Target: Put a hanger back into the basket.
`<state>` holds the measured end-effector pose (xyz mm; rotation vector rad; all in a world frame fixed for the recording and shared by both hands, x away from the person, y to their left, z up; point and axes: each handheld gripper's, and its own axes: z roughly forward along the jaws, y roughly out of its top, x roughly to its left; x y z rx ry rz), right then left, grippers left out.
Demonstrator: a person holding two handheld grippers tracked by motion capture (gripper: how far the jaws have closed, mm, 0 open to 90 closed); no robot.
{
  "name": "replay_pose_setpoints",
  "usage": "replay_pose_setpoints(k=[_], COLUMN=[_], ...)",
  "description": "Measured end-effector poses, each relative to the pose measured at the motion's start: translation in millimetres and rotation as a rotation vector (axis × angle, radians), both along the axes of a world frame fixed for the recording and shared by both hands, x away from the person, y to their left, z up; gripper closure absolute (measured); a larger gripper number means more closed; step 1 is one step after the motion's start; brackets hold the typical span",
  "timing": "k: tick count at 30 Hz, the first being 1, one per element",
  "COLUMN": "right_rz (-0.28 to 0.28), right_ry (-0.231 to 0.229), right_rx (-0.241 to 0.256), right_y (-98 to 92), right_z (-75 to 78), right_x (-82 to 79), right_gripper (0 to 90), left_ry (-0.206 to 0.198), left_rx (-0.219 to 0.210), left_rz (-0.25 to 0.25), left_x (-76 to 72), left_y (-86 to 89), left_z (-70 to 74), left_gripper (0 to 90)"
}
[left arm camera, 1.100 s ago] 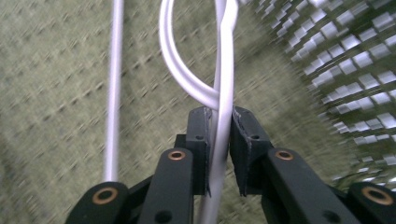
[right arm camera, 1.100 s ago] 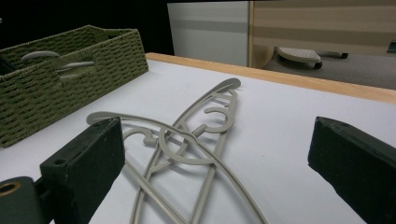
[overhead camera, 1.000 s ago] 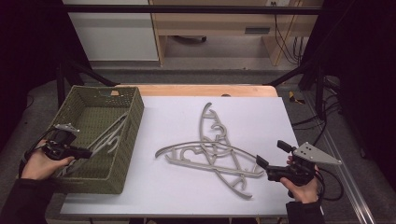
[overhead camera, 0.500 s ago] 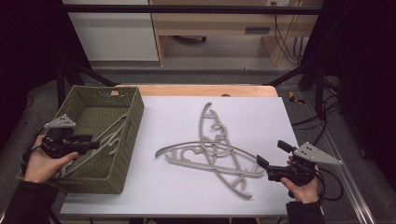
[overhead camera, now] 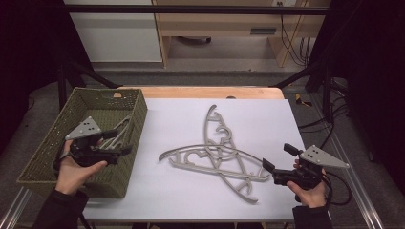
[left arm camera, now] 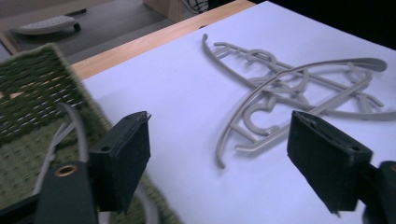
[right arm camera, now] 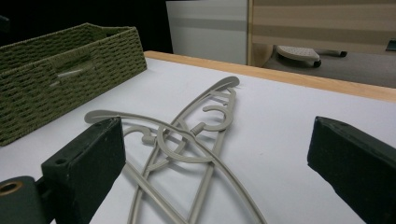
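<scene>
- A person is working a pile of grey plastic hangers point(overhead camera: 217, 160) lying crossed on the white worktop point(overhead camera: 181, 119), just beside a green woven basket point(overhead camera: 129, 102) that is already holding at least one hanger point(overhead camera: 117, 131).
- The left claw point(overhead camera: 123, 142) is hovering over the basket's near right wall, its jaws standing wide apart and holding nothing; in the left gripper view it is pointing out across the worktop at the pile point(left arm camera: 289, 88).
- The right claw point(overhead camera: 279, 162) is waiting at the pile's right end, jaws likewise spread and empty, with the nearest hanger arm lying just ahead of them.
- The likely trouble is tangling: the hangers are overlapping, with hooks and inner loops interlocking, so lifting one could well drag a second along or fling it off the worktop.
- A grip on a thin curved arm also looks risky, since the smooth plastic could be slipping or swivelling between the jaws, leaving the hanger dangling askew and catching on the basket rim.
- The hangers themselves are looking slim, flat and pale grey, each with a long bowed arm, notched shoulders and a curled hook; in the right gripper view point(right arm camera: 187, 135) they are lying low against the white surface, offering little height to pinch.
</scene>
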<state>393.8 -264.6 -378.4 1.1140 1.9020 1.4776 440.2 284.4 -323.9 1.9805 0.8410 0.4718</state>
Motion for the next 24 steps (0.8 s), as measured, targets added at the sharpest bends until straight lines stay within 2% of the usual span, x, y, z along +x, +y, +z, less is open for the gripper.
replay_pose_setpoints(k=[3,11,18,24], right_rz=[0.0,0.003,0.003,0.009], right_ry=[0.003,0.001,0.006,0.007], right_rx=[0.0,-0.001,-0.003,-0.005], right_y=[0.3,0.7,1.3,1.9], right_z=[-0.6,-0.7,-1.6,-2.0], right_x=[0.3,0.6,1.2,1.4], right_gripper=[4.5,4.5,4.5,4.4], left_ry=[-0.01,-0.034,-0.025,-0.011], left_rx=[-0.02,-0.057,-0.026,-0.018], left_rz=[-0.018,-0.06,-0.092,-0.127], left_x=[-0.7,-1.3,3.5,8.0], left_y=[-18.4,-42.9,-63.9,-83.0], left_z=[-2.2,-6.5,-14.4,-18.8], left_gripper=[15.8,13.6,12.7,12.6])
